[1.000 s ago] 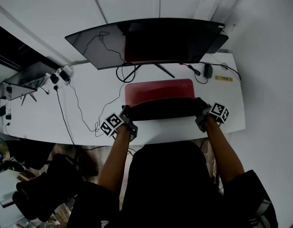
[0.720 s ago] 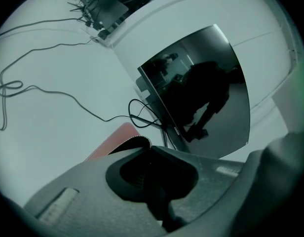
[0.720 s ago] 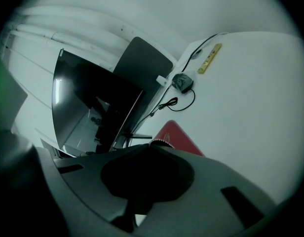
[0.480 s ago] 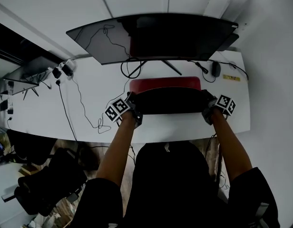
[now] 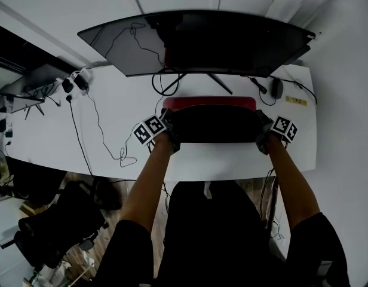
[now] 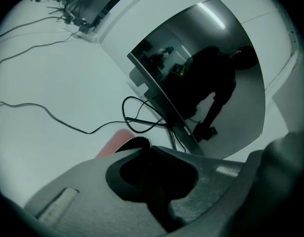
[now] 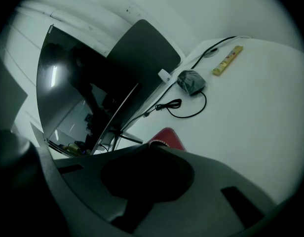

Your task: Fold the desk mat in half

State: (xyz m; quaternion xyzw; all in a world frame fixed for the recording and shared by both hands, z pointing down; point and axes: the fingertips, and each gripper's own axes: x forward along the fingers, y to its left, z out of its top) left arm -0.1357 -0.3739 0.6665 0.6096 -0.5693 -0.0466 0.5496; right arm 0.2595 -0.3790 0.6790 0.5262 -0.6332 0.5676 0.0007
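Desk mat doubled over on the white desk point(image 5: 220, 160), one corner in each gripper.
Head view: the desk mat point(image 5: 215, 124) lies before the monitor point(image 5: 196, 40), its black underside up over a thin red strip. The left gripper point(image 5: 170, 126) and right gripper point(image 5: 260, 127) sit at its ends, their jaws too small to read here. Left gripper view: the jaws pinch the mat's toothed corner, the rest hidden behind them. Right gripper view: the jaws clamp the red corner likewise, the rest cut off.

Head cam: high over desk point(image 5: 100, 142) near edge, facing steeply down, whole top seen. Gripper cams: low, close to top, L facing far-left corner, R far-right. All share monitor point(image 5: 196, 40), desk mat point(image 5: 209, 103).
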